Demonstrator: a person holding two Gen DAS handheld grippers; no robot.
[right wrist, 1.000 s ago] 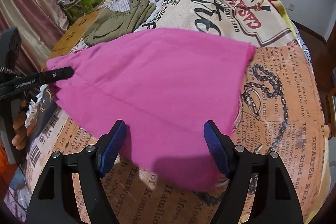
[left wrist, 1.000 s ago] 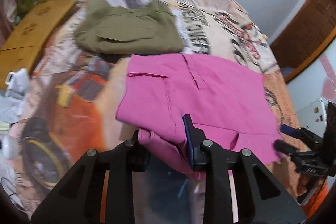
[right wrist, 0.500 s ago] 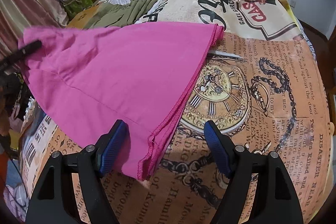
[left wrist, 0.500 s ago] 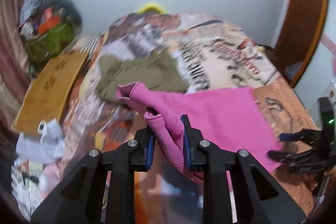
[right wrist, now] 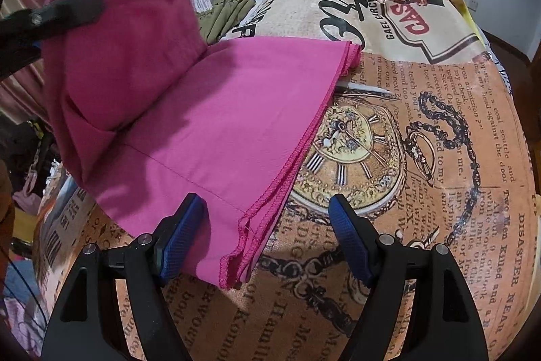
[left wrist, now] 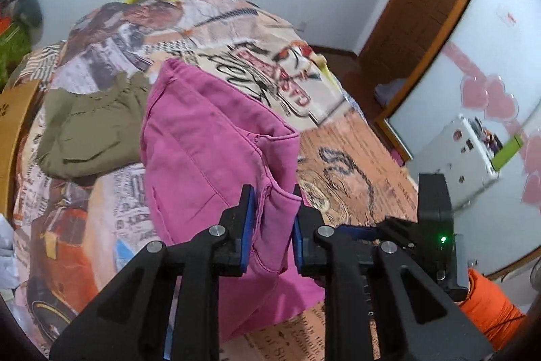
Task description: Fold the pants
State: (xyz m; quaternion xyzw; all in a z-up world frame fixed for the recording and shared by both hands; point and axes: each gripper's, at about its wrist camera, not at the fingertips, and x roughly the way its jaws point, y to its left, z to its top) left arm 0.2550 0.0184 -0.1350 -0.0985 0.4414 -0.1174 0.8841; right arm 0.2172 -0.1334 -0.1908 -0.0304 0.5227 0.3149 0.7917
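Pink pants [left wrist: 209, 151] lie on a bed with a newspaper-print cover [left wrist: 355, 164]. My left gripper [left wrist: 273, 192] pinches a bunched fold of their waist end, jaws still closing on the cloth, and holds that end up off the bed. In the right wrist view the raised part hangs at upper left above the flat legs of the pink pants [right wrist: 219, 124], one left finger [right wrist: 67, 9] showing on it. My right gripper [right wrist: 266, 198] stands open low over the hem corner, pads not pressing. It also shows as the right gripper [left wrist: 405, 225] in the left wrist view.
Folded olive pants [left wrist: 88, 131] lie farther back on the bed, also seen as olive pants [right wrist: 223, 12]. A cardboard box [left wrist: 13, 124] stands left of the bed. A wooden door [left wrist: 422, 5] and a white appliance [left wrist: 456, 151] are to the right. An orange sleeve [left wrist: 487, 303] shows at lower right.
My left gripper has lifted the waist end of the pink pants and carried it up and over toward the leg end. The right gripper has stayed where it was, open.
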